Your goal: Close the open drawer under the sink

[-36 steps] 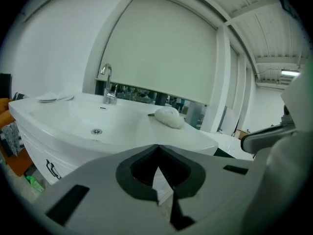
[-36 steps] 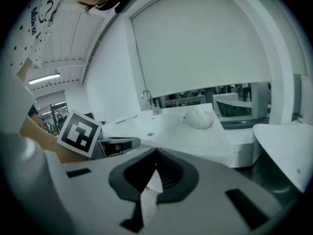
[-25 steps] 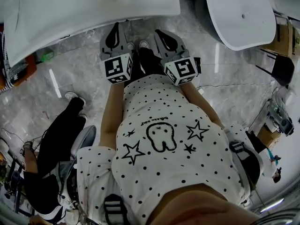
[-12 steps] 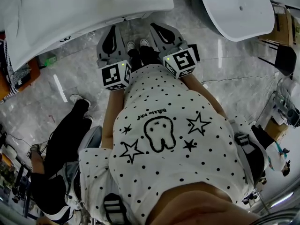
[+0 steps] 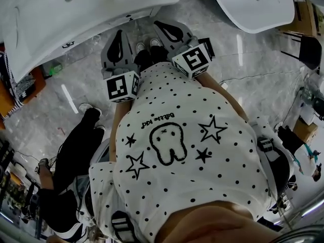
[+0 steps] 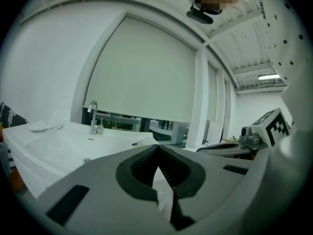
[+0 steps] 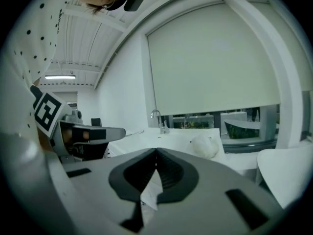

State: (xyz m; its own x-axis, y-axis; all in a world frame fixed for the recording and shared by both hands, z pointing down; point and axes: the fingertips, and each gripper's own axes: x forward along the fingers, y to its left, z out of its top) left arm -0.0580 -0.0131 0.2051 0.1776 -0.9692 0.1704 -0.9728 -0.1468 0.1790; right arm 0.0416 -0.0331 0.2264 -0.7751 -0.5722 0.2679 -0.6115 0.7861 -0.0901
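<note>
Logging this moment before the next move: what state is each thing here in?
Left gripper: jaws shut, nothing between them.
Right gripper: jaws shut, nothing between them.
Faucet: no water seen running.
Blind: drawn most of the way down.
Ceiling light: on.
Drawer: hidden under the sink; open or closed cannot be told.
</note>
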